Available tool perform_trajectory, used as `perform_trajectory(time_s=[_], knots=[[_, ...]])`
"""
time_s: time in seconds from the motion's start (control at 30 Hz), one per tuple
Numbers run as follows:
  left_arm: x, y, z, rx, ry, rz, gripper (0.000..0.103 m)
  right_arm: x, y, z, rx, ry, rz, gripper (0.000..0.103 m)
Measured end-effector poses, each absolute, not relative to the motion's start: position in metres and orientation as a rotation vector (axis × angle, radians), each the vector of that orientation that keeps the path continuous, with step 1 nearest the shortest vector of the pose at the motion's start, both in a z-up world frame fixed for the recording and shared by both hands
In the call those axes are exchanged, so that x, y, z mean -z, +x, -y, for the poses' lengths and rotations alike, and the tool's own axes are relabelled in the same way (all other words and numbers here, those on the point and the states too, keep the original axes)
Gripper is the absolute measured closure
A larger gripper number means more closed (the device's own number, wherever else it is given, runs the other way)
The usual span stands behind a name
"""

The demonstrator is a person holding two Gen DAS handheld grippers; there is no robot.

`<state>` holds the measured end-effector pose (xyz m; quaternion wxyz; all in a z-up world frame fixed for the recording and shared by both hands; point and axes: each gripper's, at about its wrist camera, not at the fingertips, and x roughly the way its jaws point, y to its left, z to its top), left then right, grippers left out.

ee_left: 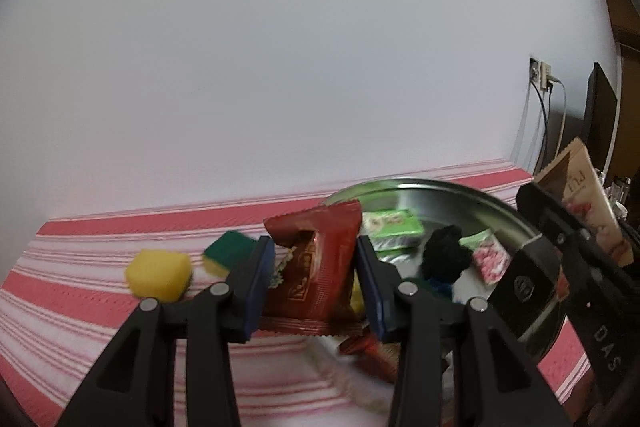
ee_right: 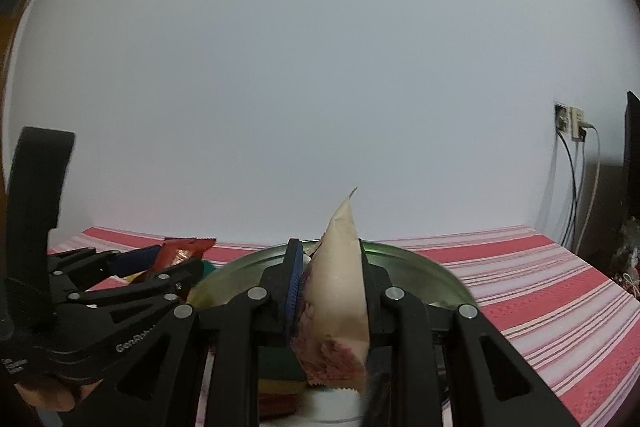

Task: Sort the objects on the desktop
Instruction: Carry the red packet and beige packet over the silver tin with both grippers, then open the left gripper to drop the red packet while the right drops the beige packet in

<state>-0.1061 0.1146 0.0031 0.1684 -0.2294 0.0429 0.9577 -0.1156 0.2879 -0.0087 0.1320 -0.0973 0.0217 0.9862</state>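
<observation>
Red packet point(ee_left: 316, 267) clamped, L hand-held gripper point(ee_left: 316, 291).

The beige packet point(ee_right: 340, 287) hides most of the metal bowl point(ee_right: 432, 267).

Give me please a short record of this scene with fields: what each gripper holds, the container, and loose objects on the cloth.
left gripper: shut on red snack packet
right gripper: shut on beige snack packet
container: round metal tray, holding green packets, a pink packet and a black object
loose on striped cloth: yellow sponge, green-topped sponge
</observation>
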Motion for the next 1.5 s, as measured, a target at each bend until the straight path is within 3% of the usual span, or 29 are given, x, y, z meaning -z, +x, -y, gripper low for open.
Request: perform_trajectory(time_s=[0.47, 1.03, 1.07, 1.1, 1.13, 1.17, 1.2, 1.23, 1.3, 1.37, 1.5], knots=[[-0.003, -0.134, -0.169, -2.650, -0.794, -0.114, 0.062, -0.027, -0.147, -0.345, -2.754, -0.348, -0.101, 0.078], [0.010, -0.141, -0.187, -2.631, -0.938, -0.162, 0.062, -0.014, -0.186, -0.391, -2.700, -0.638, -0.211, 0.078], [0.009, -0.141, -0.186, -2.633, -0.937, -0.174, 0.056, -0.013, -0.188, -0.390, -2.693, -0.657, -0.194, 0.078], [0.009, -0.142, -0.189, -2.629, -0.948, -0.195, 0.038, -0.012, -0.190, -0.390, -2.689, -0.668, -0.183, 0.078], [0.010, -0.142, -0.193, -2.612, -0.973, -0.230, 0.028, -0.006, -0.194, -0.399, -2.687, -0.680, -0.178, 0.078], [0.009, -0.141, -0.194, -2.606, -0.974, -0.247, 0.011, -0.004, -0.196, -0.399, -2.692, -0.712, -0.184, 0.077], [0.007, -0.137, -0.196, -2.610, -0.953, -0.274, 0.000, -0.003, -0.199, -0.401, -2.702, -0.736, -0.197, 0.073], [0.005, -0.133, -0.197, -2.625, -0.922, -0.294, 0.000, -0.004, -0.200, -0.400, -2.709, -0.748, -0.215, 0.069], [0.004, -0.126, -0.199, -2.651, -0.879, -0.355, 0.000, -0.005, -0.190, -0.400, -2.711, -0.675, -0.266, 0.042], [0.003, -0.125, -0.199, -2.654, -0.872, -0.354, 0.000, -0.009, -0.170, -0.399, -2.721, -0.521, -0.322, 0.028], [0.001, -0.126, -0.185, -2.676, -0.868, -0.256, 0.000, -0.009, -0.118, -0.393, -2.727, -0.142, -0.399, 0.015]])
